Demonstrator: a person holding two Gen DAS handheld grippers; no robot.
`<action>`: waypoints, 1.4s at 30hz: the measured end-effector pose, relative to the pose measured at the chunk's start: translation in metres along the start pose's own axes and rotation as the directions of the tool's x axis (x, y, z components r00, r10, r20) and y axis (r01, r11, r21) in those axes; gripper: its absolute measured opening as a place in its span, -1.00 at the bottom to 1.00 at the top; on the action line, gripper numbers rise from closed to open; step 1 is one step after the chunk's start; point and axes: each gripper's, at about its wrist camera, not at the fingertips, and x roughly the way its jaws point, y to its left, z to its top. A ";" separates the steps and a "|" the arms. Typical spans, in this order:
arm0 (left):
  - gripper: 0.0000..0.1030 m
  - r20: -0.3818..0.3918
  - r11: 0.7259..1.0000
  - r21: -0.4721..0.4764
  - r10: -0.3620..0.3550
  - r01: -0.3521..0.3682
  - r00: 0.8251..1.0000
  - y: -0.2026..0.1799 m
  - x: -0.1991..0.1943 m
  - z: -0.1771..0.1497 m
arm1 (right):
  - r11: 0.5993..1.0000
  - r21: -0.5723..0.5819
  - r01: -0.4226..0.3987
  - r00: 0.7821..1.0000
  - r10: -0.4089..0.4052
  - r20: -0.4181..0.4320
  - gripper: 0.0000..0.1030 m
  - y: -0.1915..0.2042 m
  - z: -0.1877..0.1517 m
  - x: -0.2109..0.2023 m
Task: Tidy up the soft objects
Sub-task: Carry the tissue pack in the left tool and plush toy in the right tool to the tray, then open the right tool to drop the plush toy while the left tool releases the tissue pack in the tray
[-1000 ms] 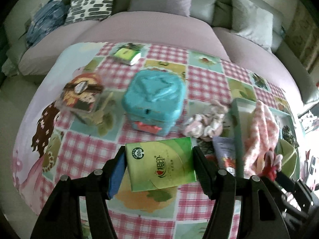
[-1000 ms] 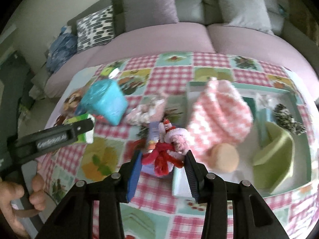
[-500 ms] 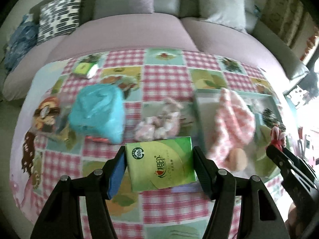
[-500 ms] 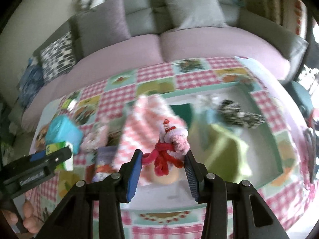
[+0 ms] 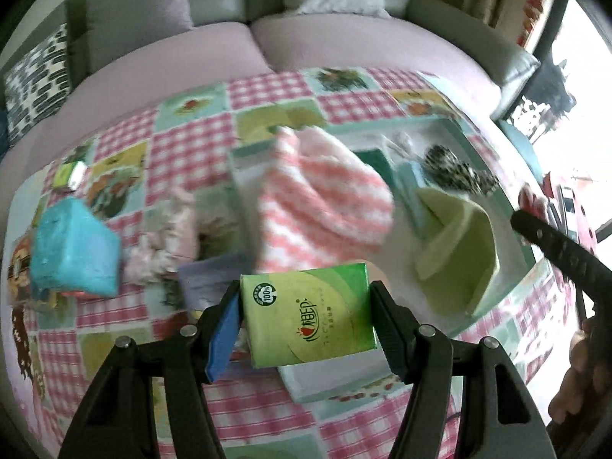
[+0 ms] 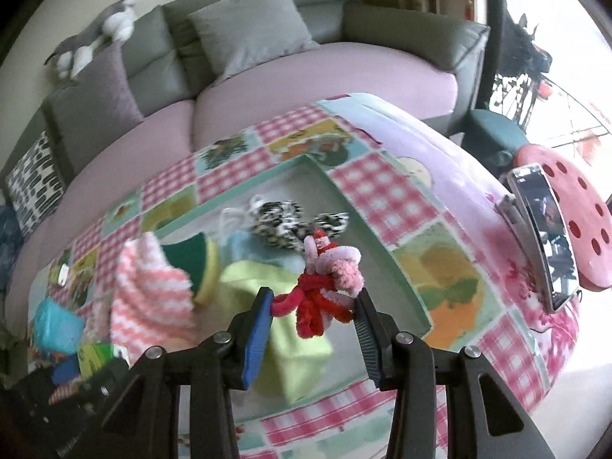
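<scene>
You see a table with a checked cloth [image 5: 199, 141]. On it sit a tray [image 6: 382, 244] and, far left, a blue box [image 5: 72, 244].

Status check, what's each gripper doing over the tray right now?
Left gripper shut on green tissue pack, near tray edge. Right gripper shut on red-pink hair ties, above tray. Pink striped cloth and green sponge already crowd the tray.

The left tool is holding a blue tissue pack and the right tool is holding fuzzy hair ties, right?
Not quite. The left wrist view shows the left tool holding a green tissue pack, not blue. The right tool is holding fuzzy hair ties.
</scene>
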 end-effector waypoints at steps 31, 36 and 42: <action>0.36 -0.079 0.997 0.004 -0.075 0.076 0.994 -0.013 0.029 -0.007 | 0.999 0.018 0.048 0.994 -0.046 -0.097 0.16 -0.011 -0.007 0.038; 0.67 -0.053 0.996 -0.004 -0.084 0.084 0.995 -0.004 0.022 -0.006 | 0.998 0.031 0.048 0.994 -0.045 -0.095 0.40 -0.012 -0.006 0.036; 0.68 -0.024 0.995 -0.073 -0.075 0.074 0.997 0.018 0.015 -0.004 | 0.998 0.029 0.047 0.994 -0.044 -0.096 0.58 -0.012 -0.007 0.036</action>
